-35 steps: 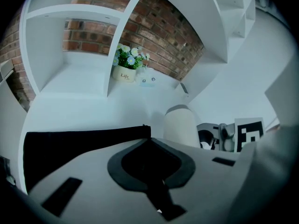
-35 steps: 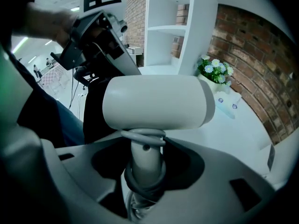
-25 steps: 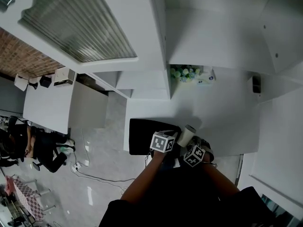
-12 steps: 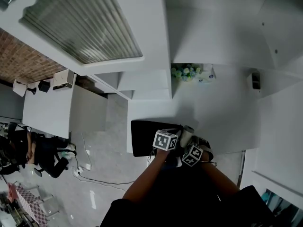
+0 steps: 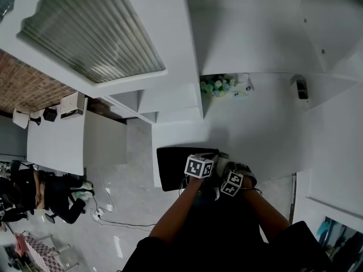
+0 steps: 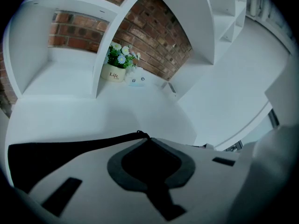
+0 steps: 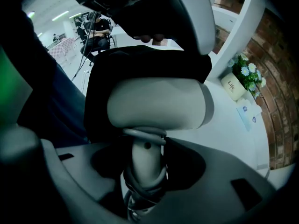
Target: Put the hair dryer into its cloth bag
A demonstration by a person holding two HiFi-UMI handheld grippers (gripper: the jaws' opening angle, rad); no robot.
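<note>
At the near left corner of the flat white countertop (image 5: pixel 255 135), works over the black cloth bag (image 5: pixel 173 166) with both tools close together. With the left gripper (image 6: pixel 142 136), pinches the bag's thin hem, jaws pressed together on the fabric. Shows that only in the left gripper view; hides it in the head view under the tools' own bodies. With the right gripper (image 7: pixel 145 171), clamps the handle of the pale grey plastic hair dryer (image 7: pixel 159 104), grey cord wound round that handle. Holds the barrel crosswise, right against the black fabric behind and above it; cannot tell whether any part sits inside the bag. Shows barely a sliver of the dryer in the head view.

Farther back, against the red brick wall (image 6: pixel 154 31), a small white pot of white and green flowers (image 6: pixel 113 73) with a small blue-and-white packet (image 6: pixel 138 81) just beside it, both well apart from the bag. Beside them, a white shelf upright (image 6: pixel 191 17). In the right gripper view, the left tool's white body directly over the barrel, blocking the upper part.

Right at the counter's front and left edges with the bag; grey tiled floor (image 5: pixel 125 197) below to the left, seated people (image 5: pixel 51 186) far off. Bare countertop beyond and right of the bag, up to the shelves.
</note>
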